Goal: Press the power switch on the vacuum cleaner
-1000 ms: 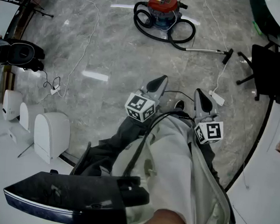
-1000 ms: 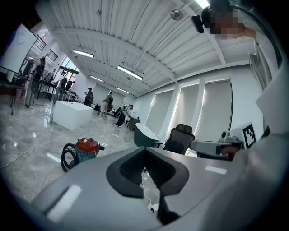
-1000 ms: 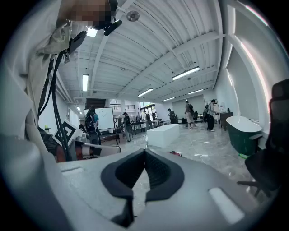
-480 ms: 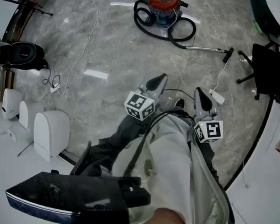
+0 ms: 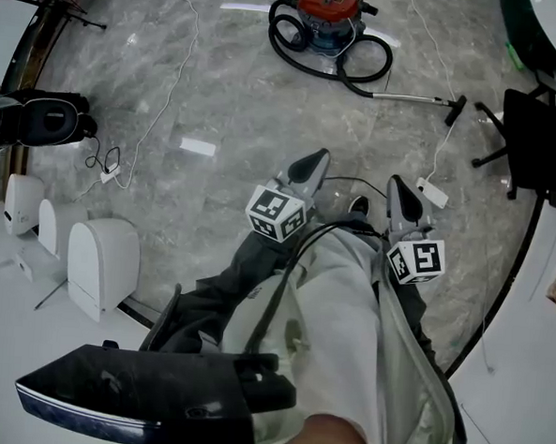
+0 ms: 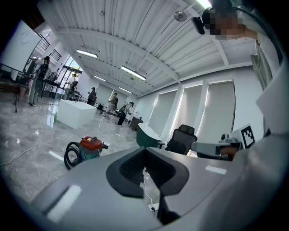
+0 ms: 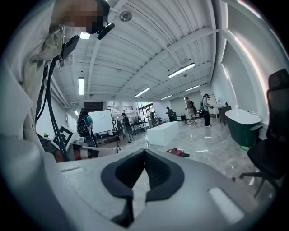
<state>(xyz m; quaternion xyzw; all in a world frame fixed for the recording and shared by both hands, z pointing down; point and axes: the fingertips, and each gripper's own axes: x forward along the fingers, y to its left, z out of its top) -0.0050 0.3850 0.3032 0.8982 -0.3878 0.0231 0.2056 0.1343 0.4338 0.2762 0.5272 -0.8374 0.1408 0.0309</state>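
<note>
The vacuum cleaner [image 5: 327, 15] has a red lid and a blue-grey drum. It stands on the grey marble floor far ahead, with its black hose [image 5: 307, 59] coiled round it and its wand [image 5: 417, 100] lying to the right. It also shows small in the left gripper view as the vacuum cleaner [image 6: 90, 147] and in the right gripper view as the vacuum cleaner [image 7: 178, 153]. My left gripper [image 5: 311, 163] and right gripper [image 5: 398, 190] are held close to my body, well short of it. Both are shut on nothing, as the left gripper [image 6: 145, 151] and right gripper [image 7: 144, 152] show in their own views.
A white power strip [image 5: 430, 192] with its cord lies just past my right gripper. A black office chair [image 5: 537, 138] stands at the right. White bins [image 5: 101, 267] and a white table edge [image 5: 8, 341] are at the left. A white cable [image 5: 169, 88] crosses the floor. Several people stand in the distance.
The head view has shifted slightly, so the vacuum cleaner sits a little higher and further right. Both grippers stay shut and hardly move.
</note>
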